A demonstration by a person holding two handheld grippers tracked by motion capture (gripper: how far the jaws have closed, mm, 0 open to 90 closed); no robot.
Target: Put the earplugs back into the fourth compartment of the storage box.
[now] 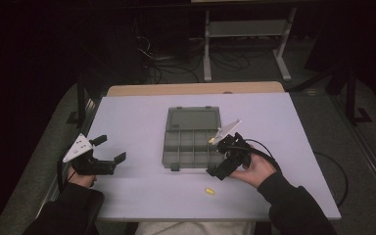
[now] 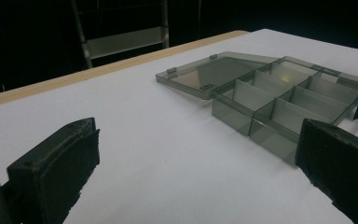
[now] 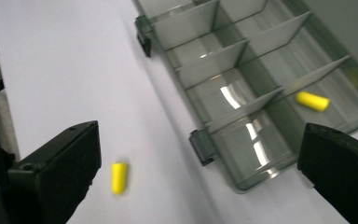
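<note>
Right gripper view: right gripper point(image 3: 200, 177) fingers wide apart, holding nothing.

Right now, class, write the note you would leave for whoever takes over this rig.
Left gripper: open, empty, resting left of the organizer box.
Right gripper: open, empty, at the box's near right corner.
Box lid lies open.
Done, apparently: one yellow earplug sits in a compartment.
Left, likely: another yellow earplug lies on the table in front of the box; it probably goes in next.
</note>
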